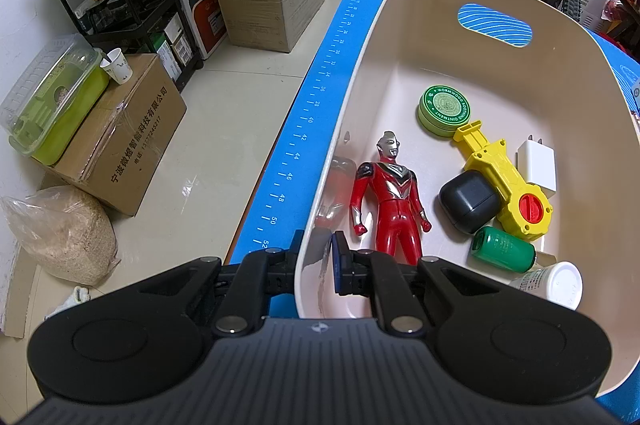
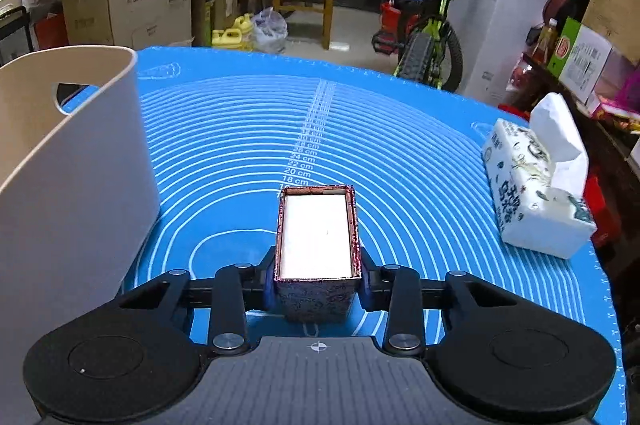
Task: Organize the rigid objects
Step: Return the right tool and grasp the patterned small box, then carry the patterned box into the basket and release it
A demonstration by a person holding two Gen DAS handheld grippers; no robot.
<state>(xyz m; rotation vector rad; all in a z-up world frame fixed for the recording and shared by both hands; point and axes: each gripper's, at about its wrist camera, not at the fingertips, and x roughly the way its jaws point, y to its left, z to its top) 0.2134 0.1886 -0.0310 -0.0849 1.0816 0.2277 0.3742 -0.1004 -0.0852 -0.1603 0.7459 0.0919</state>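
Right gripper (image 2: 318, 283) clamped on the small patterned box (image 2: 316, 245), which sits on the blue mat (image 2: 400, 153) just right of the beige bin (image 2: 80, 185); left gripper (image 1: 316, 257) pinches the bin's near wall, red figure (image 1: 390, 193) inside.

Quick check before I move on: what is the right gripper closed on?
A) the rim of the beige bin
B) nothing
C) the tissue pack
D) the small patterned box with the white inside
D: the right gripper has its pads against both sides of the small patterned box on the blue mat.
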